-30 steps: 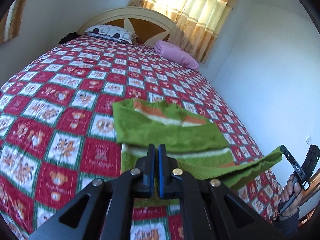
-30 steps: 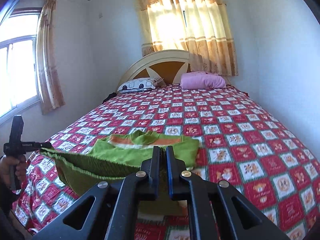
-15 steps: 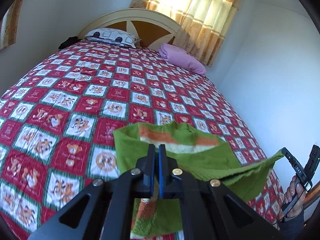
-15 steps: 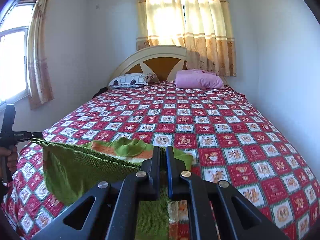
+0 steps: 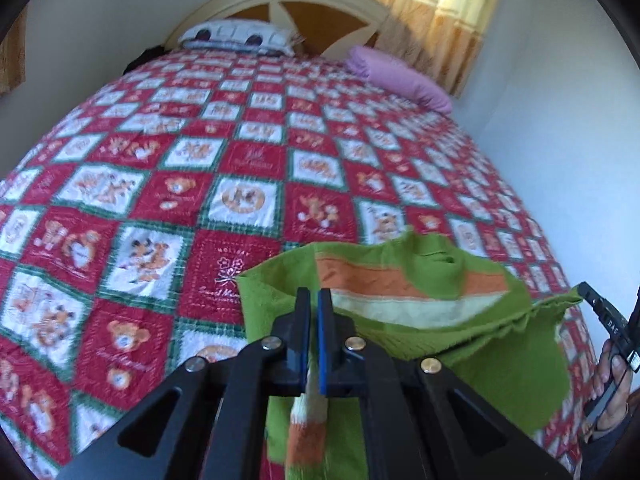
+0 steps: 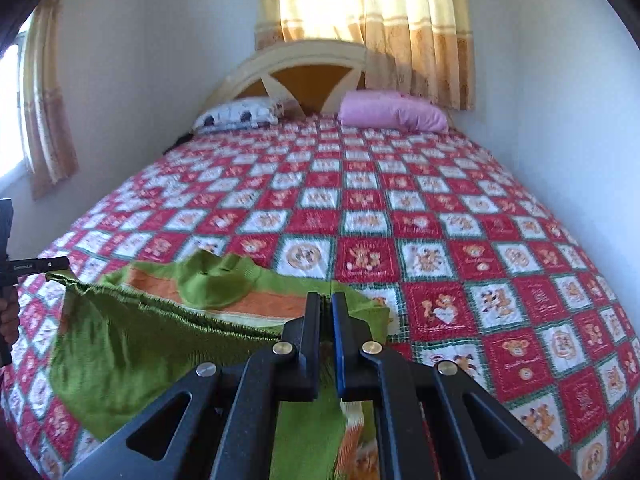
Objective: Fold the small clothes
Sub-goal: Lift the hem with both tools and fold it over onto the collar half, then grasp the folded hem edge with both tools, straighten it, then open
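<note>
Most of both views is filled by the bed (image 5: 280, 184), its red, white and green patchwork quilt (image 6: 440, 240) running up to a cream and brown headboard (image 6: 308, 68) at the top centre. White walls close it in on both sides, with sunlit yellow curtains (image 6: 360, 8) behind the headboard and a second curtained window at the left edge of the right wrist view. A patterned white pillow (image 6: 236, 114) and a pink pillow (image 6: 392, 110) lie at the head.

Compared with a second ago, the quilt has slid up in both frames and the green garment (image 5: 420, 320), with its orange and pale stripes, now sits low in each view. Its held hem stretched well above the part lying flat; now it hangs just over it, near the striped chest. That suggests the fold is being carried forward over the garment and is close to being laid down, with the release not yet made.

Left gripper (image 5: 313, 336) is clenched on one corner of the hem, cloth bunched between its blue pads at the bottom centre. Right gripper (image 6: 327, 344) is clamped on the other corner. Each shows small at the far edge of the other's view, a hand (image 5: 612, 380) around its handle.
</note>
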The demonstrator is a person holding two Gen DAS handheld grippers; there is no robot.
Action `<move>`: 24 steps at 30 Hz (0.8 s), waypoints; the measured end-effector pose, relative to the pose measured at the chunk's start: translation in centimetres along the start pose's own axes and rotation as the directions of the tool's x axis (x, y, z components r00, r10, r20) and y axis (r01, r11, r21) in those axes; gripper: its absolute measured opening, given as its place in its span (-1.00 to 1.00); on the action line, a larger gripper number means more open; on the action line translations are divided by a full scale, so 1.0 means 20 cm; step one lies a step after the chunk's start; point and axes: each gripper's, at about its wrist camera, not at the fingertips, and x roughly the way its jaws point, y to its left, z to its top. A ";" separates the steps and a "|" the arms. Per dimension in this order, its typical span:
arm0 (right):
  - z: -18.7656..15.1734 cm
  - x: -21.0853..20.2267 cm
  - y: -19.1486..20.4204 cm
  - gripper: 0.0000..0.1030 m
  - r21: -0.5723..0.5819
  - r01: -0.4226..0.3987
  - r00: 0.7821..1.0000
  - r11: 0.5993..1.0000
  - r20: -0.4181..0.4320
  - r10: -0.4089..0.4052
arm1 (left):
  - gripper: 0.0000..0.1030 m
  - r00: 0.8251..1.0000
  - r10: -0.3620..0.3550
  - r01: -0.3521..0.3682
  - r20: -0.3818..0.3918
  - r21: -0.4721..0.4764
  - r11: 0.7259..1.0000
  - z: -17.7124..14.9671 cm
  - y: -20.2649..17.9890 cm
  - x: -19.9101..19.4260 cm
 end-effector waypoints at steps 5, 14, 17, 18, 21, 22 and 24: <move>-0.04 0.29 -0.06 -0.68 -0.008 0.103 0.992 0.995 -0.077 -0.104 | -0.07 0.995 0.097 -0.096 0.009 -0.058 0.994 -0.01 0.07 0.05; -0.13 0.26 -0.24 0.04 0.081 0.018 0.993 0.997 -0.115 -0.009 | 0.28 0.999 0.041 -0.044 0.033 0.068 0.997 -0.10 0.03 -0.01; -0.11 0.28 -0.21 0.04 0.074 -0.043 0.987 0.996 -0.150 0.053 | 0.28 0.998 0.061 -0.061 0.001 0.126 0.990 -0.10 -0.04 0.10; -0.10 0.31 -0.19 0.04 0.056 -0.055 0.983 0.997 -0.174 0.064 | 0.28 0.998 0.067 -0.065 -0.013 0.148 0.987 -0.10 -0.07 0.13; -0.11 0.40 -0.09 0.03 -0.042 -0.065 0.967 0.997 -0.249 0.052 | 0.04 0.994 0.101 -0.091 -0.041 0.197 0.976 -0.12 -0.11 0.22; -0.12 0.43 -0.06 0.03 -0.082 -0.049 0.961 0.995 -0.276 0.024 | -0.07 0.993 0.104 -0.092 -0.049 0.207 0.974 -0.12 -0.11 0.24; -0.16 0.48 -0.01 -0.38 -0.145 -0.026 0.953 0.989 -0.303 -0.019 | -0.49 0.992 0.104 -0.085 -0.072 0.226 0.970 -0.12 -0.12 0.29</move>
